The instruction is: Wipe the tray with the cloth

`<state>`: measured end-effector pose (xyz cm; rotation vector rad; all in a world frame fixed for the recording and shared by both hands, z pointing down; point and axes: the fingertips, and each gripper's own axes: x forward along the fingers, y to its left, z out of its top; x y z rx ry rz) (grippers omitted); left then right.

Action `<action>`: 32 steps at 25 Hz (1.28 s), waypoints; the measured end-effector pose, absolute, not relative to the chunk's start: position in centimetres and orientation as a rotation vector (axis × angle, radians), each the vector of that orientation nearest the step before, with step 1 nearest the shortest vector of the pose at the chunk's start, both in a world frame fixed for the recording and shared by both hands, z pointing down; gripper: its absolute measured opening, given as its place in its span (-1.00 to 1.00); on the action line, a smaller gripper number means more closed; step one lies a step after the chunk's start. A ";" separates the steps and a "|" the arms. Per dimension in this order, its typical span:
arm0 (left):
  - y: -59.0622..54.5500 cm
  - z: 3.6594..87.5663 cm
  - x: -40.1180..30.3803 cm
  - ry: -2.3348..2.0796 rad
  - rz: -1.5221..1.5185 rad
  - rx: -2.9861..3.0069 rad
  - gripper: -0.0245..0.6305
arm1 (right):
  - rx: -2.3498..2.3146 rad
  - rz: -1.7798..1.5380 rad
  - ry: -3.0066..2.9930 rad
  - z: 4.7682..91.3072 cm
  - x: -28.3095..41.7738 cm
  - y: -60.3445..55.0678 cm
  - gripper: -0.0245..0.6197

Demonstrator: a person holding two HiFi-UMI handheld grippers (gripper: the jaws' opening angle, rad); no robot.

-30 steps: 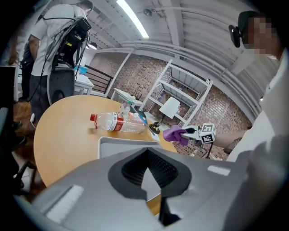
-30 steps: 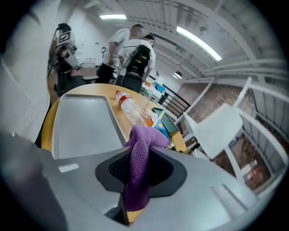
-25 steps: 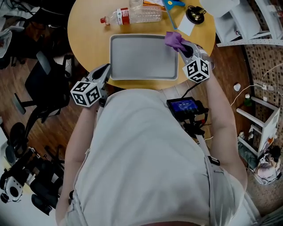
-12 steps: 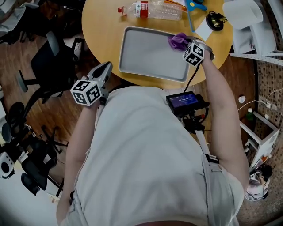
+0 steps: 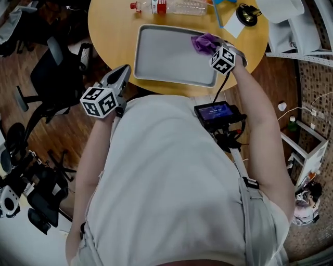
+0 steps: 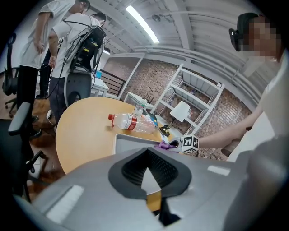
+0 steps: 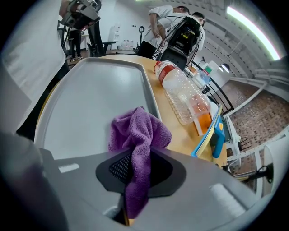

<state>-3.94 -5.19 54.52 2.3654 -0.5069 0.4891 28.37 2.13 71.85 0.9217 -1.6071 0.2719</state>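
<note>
On round table (image 5: 112,31) | 1 tray (image 5: 166,54) | 1 cloth (image 5: 203,42) in right gripper (image 5: 214,51) | 1 bottle (image 5: 177,7)

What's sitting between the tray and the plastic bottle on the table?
Nothing. Only a bare strip of the table separates the tray from the plastic bottle. The head view shows it, and so does the right gripper view.
</note>
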 end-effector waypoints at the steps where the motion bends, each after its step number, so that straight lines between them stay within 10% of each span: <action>1: -5.3 54.6 -3.7 -0.498 0.490 2.366 -0.93 | 0.928 0.279 -1.610 72.0 28.1 2.5 -0.74; 32: -4.6 54.4 -2.2 -0.280 0.514 2.421 -0.93 | 0.960 0.454 -1.733 71.8 17.6 16.5 -0.73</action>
